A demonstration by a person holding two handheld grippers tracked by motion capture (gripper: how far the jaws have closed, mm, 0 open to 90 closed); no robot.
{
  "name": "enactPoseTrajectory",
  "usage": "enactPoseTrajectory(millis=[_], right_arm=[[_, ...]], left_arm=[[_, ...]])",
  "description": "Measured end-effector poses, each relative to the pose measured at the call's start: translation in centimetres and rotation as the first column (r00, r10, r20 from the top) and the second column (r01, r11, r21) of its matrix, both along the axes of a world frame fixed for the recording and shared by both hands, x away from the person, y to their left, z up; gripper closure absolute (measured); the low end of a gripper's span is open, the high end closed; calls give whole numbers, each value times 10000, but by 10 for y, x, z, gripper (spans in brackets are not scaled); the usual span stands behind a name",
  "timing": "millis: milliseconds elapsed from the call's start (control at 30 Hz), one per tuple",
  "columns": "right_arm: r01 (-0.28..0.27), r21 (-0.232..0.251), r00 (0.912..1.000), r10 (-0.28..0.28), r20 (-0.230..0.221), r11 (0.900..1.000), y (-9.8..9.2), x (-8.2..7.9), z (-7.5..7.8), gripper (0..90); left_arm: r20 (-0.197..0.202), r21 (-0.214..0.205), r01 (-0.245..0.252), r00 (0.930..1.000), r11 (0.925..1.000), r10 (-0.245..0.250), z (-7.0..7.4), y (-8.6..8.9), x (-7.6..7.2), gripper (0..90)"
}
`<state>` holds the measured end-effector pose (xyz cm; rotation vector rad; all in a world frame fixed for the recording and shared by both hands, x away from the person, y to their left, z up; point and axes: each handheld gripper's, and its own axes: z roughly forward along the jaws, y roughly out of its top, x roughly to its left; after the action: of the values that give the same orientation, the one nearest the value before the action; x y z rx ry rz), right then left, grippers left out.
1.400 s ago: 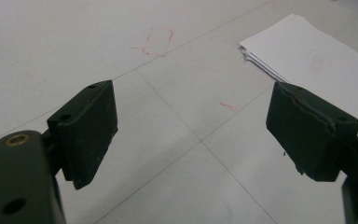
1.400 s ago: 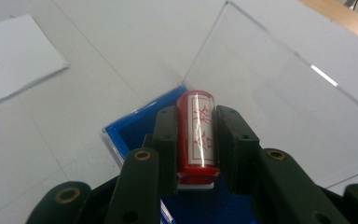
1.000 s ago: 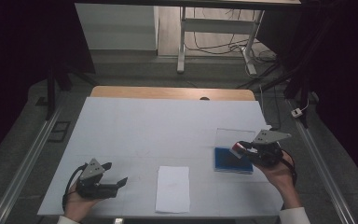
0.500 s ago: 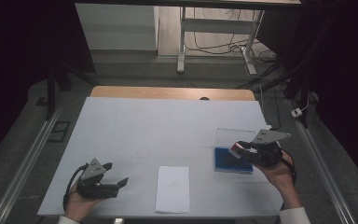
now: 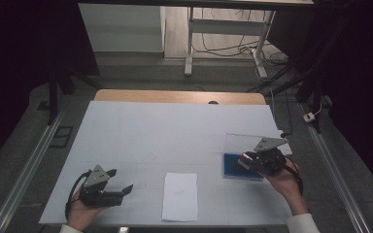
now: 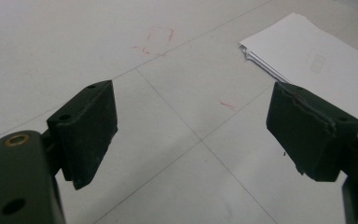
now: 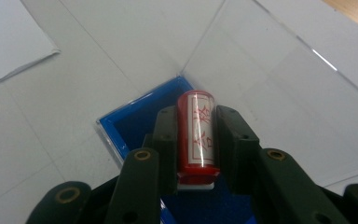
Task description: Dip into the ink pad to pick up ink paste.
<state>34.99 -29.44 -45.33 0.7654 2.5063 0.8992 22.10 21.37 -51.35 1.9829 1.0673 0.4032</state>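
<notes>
I see a dim room with an evenly lit pale worktop (image 5: 175, 131); close fingers (image 6: 86, 130) look soft, with glare beyond them.

Place: a lab or recording workspace
Tabletop (image 5: 175, 131): covered in white, dark surroundings
Floor: grey, with rails (image 5: 24, 170) alongside
Behind: loose cables (image 5: 223, 48), metal stand legs (image 5: 190, 43)

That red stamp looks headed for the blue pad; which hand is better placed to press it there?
Probably the right: its gripper already clamps the red stamp above the blue ink pad. The left gripper sits open, far across the table.
</notes>
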Motion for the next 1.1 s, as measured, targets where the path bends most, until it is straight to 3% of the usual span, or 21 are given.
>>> enactPoseTrajectory(millis=[900, 1100], right_arm=[[165, -535, 9992, -185, -363, 9984, 2, 6, -13, 702], [233, -400, 9988, -250, -410, 9989, 0, 7, -14, 702]], left_arm=[[44, 37, -72, 10000, 10000, 71, 0, 0, -1, 169], [27, 54, -27, 10000, 10000, 27, 0, 0, -1, 169]])
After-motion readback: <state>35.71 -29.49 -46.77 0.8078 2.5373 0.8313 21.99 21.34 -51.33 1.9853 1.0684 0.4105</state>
